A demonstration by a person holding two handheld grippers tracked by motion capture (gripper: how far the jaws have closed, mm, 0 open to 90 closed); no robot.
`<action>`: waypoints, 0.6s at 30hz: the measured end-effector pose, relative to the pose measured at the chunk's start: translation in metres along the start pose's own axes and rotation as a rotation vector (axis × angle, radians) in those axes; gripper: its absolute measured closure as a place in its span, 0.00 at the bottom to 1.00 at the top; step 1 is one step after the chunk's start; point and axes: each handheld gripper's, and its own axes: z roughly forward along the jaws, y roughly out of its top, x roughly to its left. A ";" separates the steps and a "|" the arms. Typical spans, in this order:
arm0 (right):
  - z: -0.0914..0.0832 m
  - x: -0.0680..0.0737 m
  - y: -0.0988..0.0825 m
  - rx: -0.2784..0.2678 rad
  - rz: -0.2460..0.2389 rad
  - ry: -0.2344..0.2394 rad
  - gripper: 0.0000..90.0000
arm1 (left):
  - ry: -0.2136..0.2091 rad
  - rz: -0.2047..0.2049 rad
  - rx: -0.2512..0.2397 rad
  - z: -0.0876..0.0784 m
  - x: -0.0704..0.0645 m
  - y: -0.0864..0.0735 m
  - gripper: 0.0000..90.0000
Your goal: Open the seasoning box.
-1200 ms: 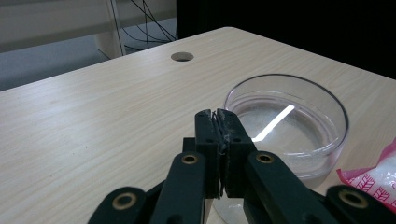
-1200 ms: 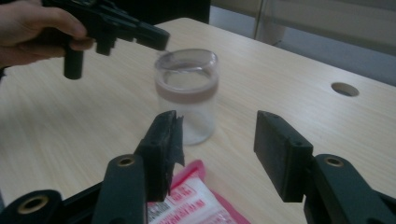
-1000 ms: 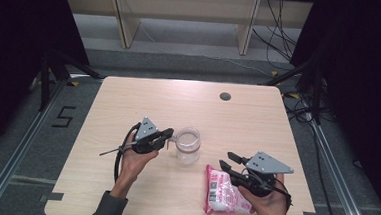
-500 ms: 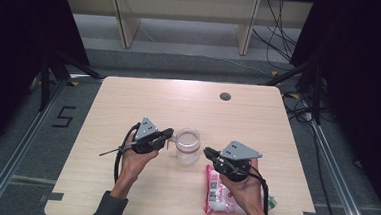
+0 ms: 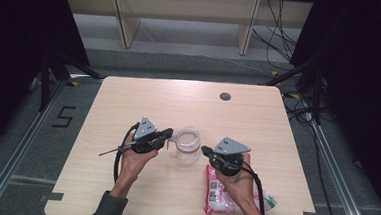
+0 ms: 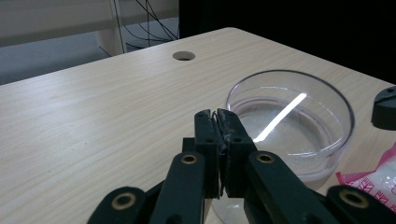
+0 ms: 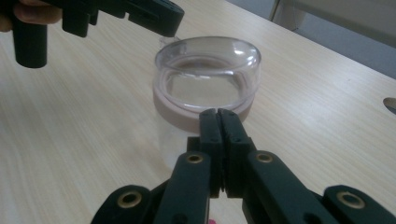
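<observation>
While the clear jar (image 5: 188,145) stands mid-table, the left gripper (image 5: 169,134) pinches its rim, jaws clamped. Just right of it, the right gripper (image 5: 205,150) has snapped its jaws together, nothing between them. Next, probably: fetch the pink packet (image 5: 219,190) to fill it.

Even overhead light brightens the table (image 5: 128,103); the surroundings sink into darkness. A white glare streak crosses the clear cup (image 6: 289,116). Both close views look soft.
</observation>
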 end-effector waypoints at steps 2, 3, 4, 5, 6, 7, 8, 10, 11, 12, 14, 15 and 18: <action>0.004 -0.001 0.000 0.007 -0.003 0.012 1.00 | -0.002 -0.006 0.000 0.000 0.000 0.000 0.97; 0.005 -0.001 -0.001 0.005 -0.002 0.004 1.00 | -0.003 -0.007 -0.001 0.000 0.000 0.000 0.97; 0.007 -0.003 -0.001 0.017 0.003 0.006 1.00 | -0.003 -0.006 -0.001 0.000 0.000 0.000 0.97; 0.007 -0.003 -0.001 0.017 0.003 0.006 1.00 | -0.003 -0.006 -0.001 0.000 0.000 0.000 0.97; 0.010 -0.003 -0.002 0.030 0.023 0.017 1.00 | -0.003 -0.006 -0.001 0.000 0.000 0.000 0.97; 0.010 -0.003 -0.002 0.030 0.023 0.017 1.00 | -0.004 -0.017 -0.002 0.000 0.000 0.000 0.97; 0.013 -0.005 -0.003 0.019 0.032 0.012 1.00 | -0.003 -0.019 -0.005 0.001 0.000 -0.001 0.97; 0.015 -0.005 -0.002 0.027 0.036 0.023 1.00 | -0.005 -0.020 -0.007 0.001 0.000 -0.001 0.97; 0.016 -0.005 -0.002 0.022 0.029 0.014 1.00 | -0.003 -0.019 -0.003 0.001 0.000 -0.001 0.97; 0.016 -0.005 -0.002 0.022 0.029 0.014 1.00 | -0.003 -0.019 -0.003 0.001 0.000 -0.001 0.97; 0.018 -0.005 -0.002 0.028 0.037 0.026 1.00 | -0.003 -0.018 -0.003 0.000 0.001 -0.001 0.97; 0.019 -0.005 -0.002 0.027 0.030 0.022 1.00 | -0.003 -0.018 -0.003 0.000 0.000 -0.001 0.97; 0.022 -0.006 -0.001 0.002 0.029 0.018 1.00 | -0.003 -0.023 -0.004 0.000 0.001 -0.001 0.97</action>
